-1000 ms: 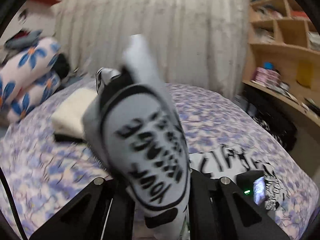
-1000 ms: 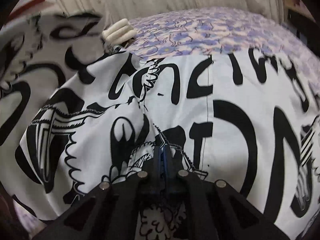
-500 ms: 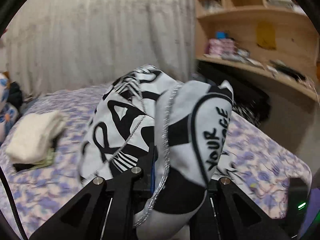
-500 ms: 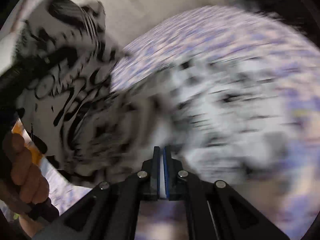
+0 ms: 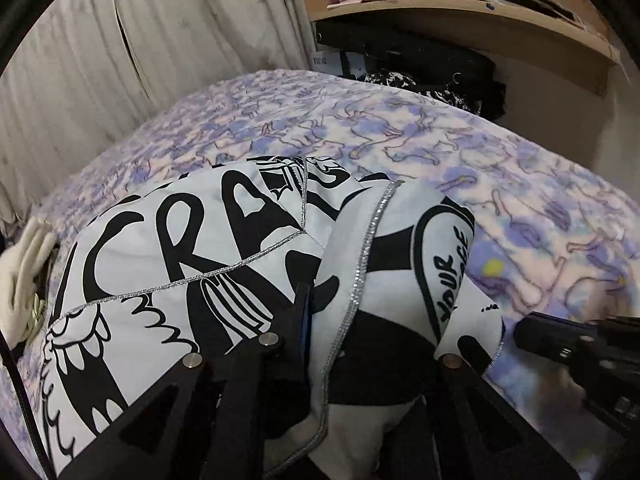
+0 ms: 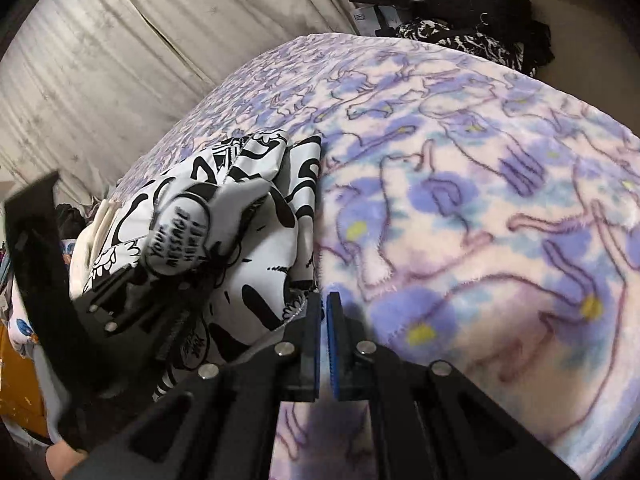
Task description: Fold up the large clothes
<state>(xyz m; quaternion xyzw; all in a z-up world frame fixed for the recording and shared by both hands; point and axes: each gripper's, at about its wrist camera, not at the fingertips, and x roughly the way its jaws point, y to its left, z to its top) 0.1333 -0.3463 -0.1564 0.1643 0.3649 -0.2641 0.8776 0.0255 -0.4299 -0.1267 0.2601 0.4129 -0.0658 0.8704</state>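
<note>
A white garment with bold black lettering point(image 5: 180, 264) lies bunched on the purple-flowered bedspread point(image 5: 400, 128). My left gripper point(image 5: 320, 320) is shut on the garment; cloth drapes over its fingers and hides the right one. In the right wrist view the same garment point(image 6: 248, 216) sits folded in a heap to the left. My right gripper point(image 6: 323, 312) has its jaws nearly together with nothing between them, just beside the garment's edge, over the bedspread point(image 6: 480, 200). The left gripper's body point(image 6: 52, 280) shows at the left of that view.
A cream folded cloth point(image 5: 24, 272) lies at the bed's left edge. Grey curtains point(image 5: 140, 40) hang behind the bed. A wooden shelf point(image 5: 460, 4) with boxes stands at the back right, with dark bags and patterned clothes point(image 6: 452, 40) under it.
The garment came down from the air onto the bed, folded over. My right gripper has let go of the cloth and now sits beside it. My left gripper still grips it.
</note>
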